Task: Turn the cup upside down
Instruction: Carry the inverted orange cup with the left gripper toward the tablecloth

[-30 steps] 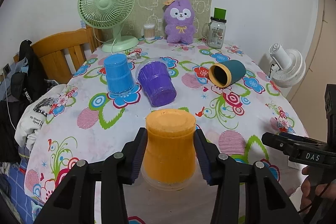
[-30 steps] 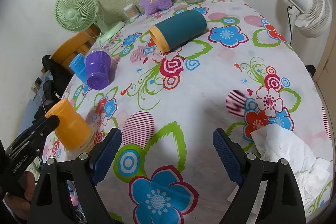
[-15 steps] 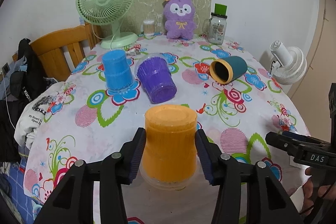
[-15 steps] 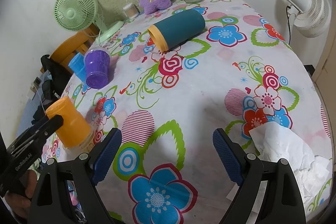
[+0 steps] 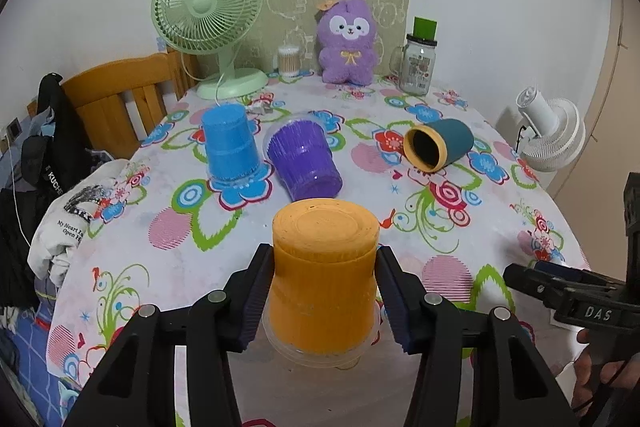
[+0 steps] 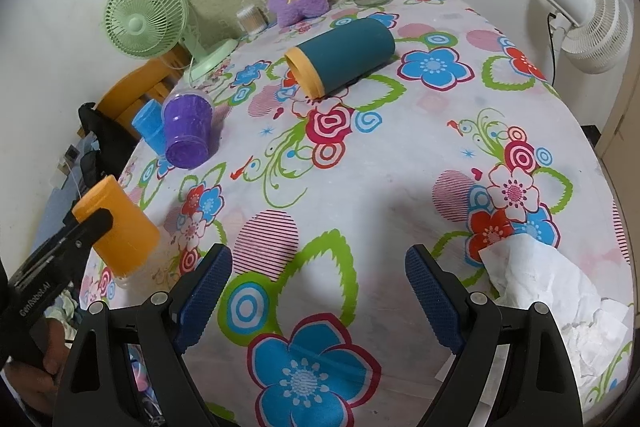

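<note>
An orange cup point(image 5: 324, 279) stands upside down, base up, near the table's front edge. My left gripper point(image 5: 324, 301) is around it with a finger against each side. It also shows in the right wrist view point(image 6: 118, 231) at the left, tilted slightly. A teal cup with a yellow rim point(image 6: 340, 57) lies on its side in the middle right point(image 5: 438, 149). A blue cup point(image 5: 230, 147) and a purple cup point(image 5: 304, 163) stand upside down. My right gripper point(image 6: 318, 297) is open and empty above the tablecloth.
A green fan point(image 5: 210, 13), purple plush toy point(image 5: 348, 45), glass jar point(image 5: 418, 65) and cotton swab box point(image 5: 289, 61) stand at the back. Crumpled tissue point(image 6: 552, 303) lies at the right. A wooden chair point(image 5: 116, 99) with clothes stands left. A white fan point(image 6: 588, 21) is beyond the right edge.
The left gripper with the orange cup has pulled back and risen slightly; its fingers look a little wider on the cup. The right gripper has barely moved.
</note>
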`<state>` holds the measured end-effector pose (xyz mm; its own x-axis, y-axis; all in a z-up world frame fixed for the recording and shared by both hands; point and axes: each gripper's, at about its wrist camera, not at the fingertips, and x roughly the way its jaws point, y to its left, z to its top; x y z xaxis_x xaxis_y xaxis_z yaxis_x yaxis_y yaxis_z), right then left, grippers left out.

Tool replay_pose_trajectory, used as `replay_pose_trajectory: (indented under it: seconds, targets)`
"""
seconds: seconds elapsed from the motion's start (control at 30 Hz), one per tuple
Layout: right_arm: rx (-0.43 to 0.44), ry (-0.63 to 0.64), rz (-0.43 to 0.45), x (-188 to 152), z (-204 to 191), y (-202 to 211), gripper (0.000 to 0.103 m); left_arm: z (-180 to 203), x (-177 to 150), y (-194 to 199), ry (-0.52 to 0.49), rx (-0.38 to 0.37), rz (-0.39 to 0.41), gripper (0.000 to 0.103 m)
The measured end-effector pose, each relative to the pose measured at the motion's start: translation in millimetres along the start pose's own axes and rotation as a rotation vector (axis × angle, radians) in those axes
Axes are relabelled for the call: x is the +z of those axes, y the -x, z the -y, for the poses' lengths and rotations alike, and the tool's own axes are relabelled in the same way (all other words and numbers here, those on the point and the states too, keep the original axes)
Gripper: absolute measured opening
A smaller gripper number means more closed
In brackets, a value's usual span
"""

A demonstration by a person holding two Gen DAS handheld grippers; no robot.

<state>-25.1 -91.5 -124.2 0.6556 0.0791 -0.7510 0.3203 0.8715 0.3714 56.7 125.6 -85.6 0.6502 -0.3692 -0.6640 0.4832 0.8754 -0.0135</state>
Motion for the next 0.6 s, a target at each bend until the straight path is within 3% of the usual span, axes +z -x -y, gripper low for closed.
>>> replay_pose_trajectory:
  seconds: [0.17,0.6]
  targets:
    - [0.001,0.002,0.003,0.4,-2.4,1.6,0.090,2.0,3.7,8.5,-0.008,-0.002,0.027,0.054]
    - [-0.007,0.003,0.010,1.7,-3.0,6.4,0.090,2.3,1.0,1.3,-0.004,-0.007,0.006,0.054]
